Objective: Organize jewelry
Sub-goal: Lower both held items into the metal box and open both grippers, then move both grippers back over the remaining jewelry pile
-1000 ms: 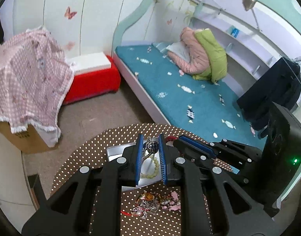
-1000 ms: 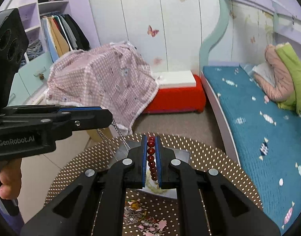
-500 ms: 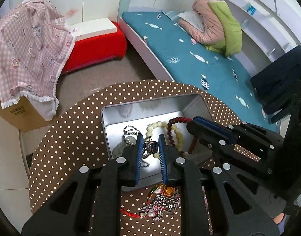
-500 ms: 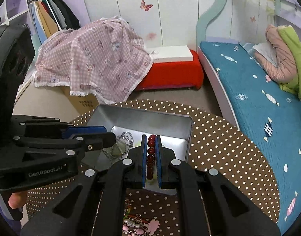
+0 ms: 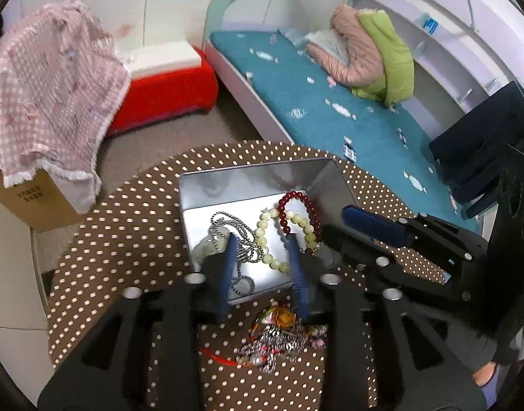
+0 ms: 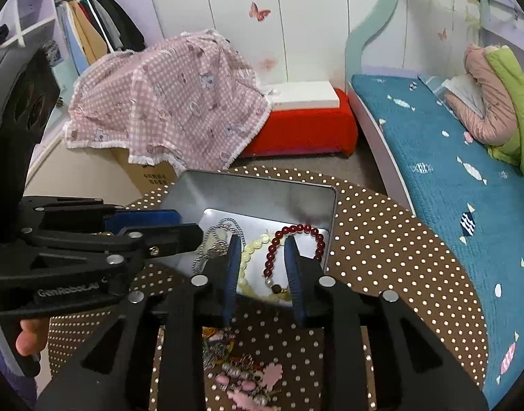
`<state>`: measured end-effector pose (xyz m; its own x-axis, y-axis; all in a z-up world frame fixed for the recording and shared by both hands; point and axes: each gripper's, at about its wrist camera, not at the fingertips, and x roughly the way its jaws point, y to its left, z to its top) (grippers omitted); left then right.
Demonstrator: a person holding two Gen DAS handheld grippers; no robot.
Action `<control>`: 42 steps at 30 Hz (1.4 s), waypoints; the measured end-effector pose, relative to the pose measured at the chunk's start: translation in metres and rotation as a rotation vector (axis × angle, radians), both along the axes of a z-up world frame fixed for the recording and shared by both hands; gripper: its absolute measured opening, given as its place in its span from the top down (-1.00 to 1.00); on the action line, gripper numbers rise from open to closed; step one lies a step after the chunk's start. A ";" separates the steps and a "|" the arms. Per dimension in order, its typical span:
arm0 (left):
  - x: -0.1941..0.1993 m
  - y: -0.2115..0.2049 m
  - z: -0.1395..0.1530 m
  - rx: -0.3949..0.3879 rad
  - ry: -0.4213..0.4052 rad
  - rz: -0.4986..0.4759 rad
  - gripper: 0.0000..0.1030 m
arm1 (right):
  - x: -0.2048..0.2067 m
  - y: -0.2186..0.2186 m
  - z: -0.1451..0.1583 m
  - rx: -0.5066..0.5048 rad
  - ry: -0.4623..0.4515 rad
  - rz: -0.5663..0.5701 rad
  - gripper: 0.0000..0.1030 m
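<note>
Tangled metal and pink charms make up the loose jewelry heap lying nearest on the brown polka-dot tablecloth, with a thin red cord trailing from its left side; in the right wrist view the same heap shows pink flower shapes and small pale beads. Just beyond it, the left gripper stands with its blue-padded fingers spread wide and nothing between them, tips over the near edge of the silver tin box. The right gripper is likewise parted and empty, poised over the tin's near right corner.

Inside the tin, on its shiny floor, lie three pieces. A silver ball chain is bunched at the left. A pale yellow-green bead bracelet curves through the middle. A dark red bead bracelet forms an open loop at the right, overlapping the pale one; its round glossy beads are plain to see from the right wrist.

Farther off sit a pink checked cloth draped over a cardboard box, a red bench, and a teal bed.
</note>
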<state>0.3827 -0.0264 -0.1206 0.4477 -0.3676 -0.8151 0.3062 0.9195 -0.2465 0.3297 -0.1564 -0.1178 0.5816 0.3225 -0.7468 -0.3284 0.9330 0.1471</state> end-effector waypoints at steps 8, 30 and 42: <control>-0.067 0.024 0.024 0.067 -0.207 0.070 -0.40 | -0.047 -0.013 0.017 0.013 -0.061 0.012 0.36; -0.132 0.009 -0.059 0.204 -0.265 0.011 -0.12 | -0.118 -0.045 -0.044 0.018 0.009 -0.029 0.21; -0.113 0.005 -0.074 0.179 -0.213 -0.039 0.33 | -0.107 -0.041 -0.054 0.033 0.035 -0.020 0.19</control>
<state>0.2701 -0.0218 -0.1941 0.6046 -0.2461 -0.7576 0.3694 0.9292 -0.0070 0.2228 -0.1979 -0.1723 0.5622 0.3359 -0.7557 -0.3038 0.9338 0.1891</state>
